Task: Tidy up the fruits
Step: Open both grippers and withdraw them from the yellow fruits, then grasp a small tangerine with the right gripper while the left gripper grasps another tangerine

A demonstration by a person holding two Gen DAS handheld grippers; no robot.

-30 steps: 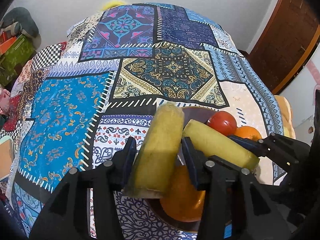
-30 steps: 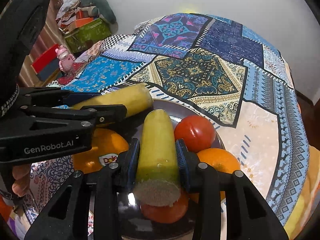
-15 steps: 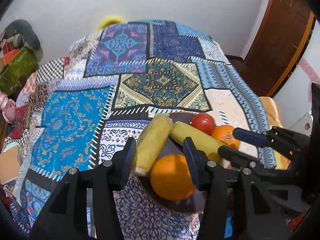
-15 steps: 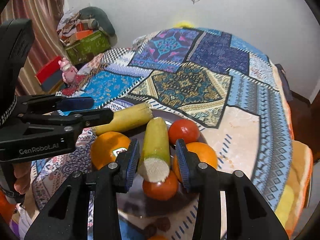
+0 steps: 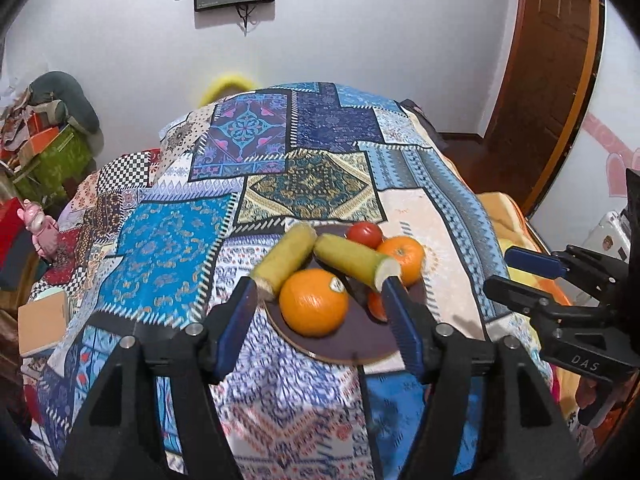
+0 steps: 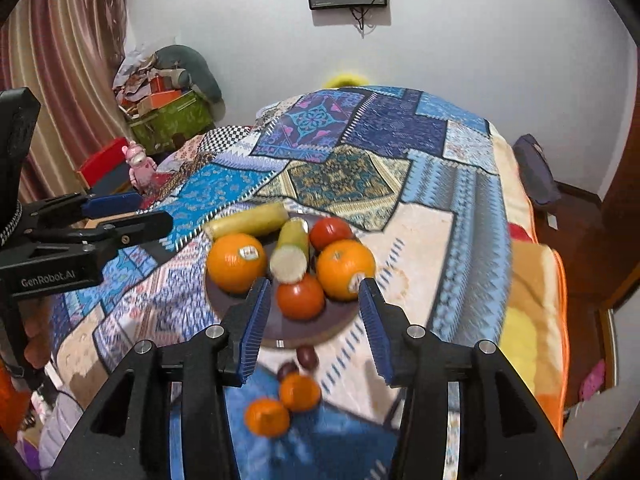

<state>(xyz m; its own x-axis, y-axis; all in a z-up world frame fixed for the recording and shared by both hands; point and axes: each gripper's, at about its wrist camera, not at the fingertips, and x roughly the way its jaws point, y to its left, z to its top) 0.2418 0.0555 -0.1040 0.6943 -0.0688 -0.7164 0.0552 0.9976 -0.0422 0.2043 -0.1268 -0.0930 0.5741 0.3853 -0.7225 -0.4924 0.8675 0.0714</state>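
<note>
A dark round plate (image 5: 340,344) (image 6: 280,330) sits on the patchwork cloth. It holds two yellow-green cut cucumber pieces (image 5: 285,258) (image 5: 352,260), two oranges (image 5: 313,302) (image 6: 345,264) and two tomatoes (image 5: 364,234) (image 6: 300,296). In the right wrist view the pieces show too (image 6: 250,220) (image 6: 292,250). My left gripper (image 5: 320,320) is open and empty, drawn back above the plate's near side. My right gripper (image 6: 314,320) is open and empty, also drawn back from the plate.
Two small oranges (image 6: 267,416) (image 6: 300,391) and two dark small fruits (image 6: 307,356) lie on the cloth in front of the plate. Boxes and a pink toy (image 6: 138,164) stand at the left. A wooden door (image 5: 548,80) is at the right.
Both grippers let go of their cucumber pieces, which now rest on the plate. Both opened wide and pulled back and up from the plate.
</note>
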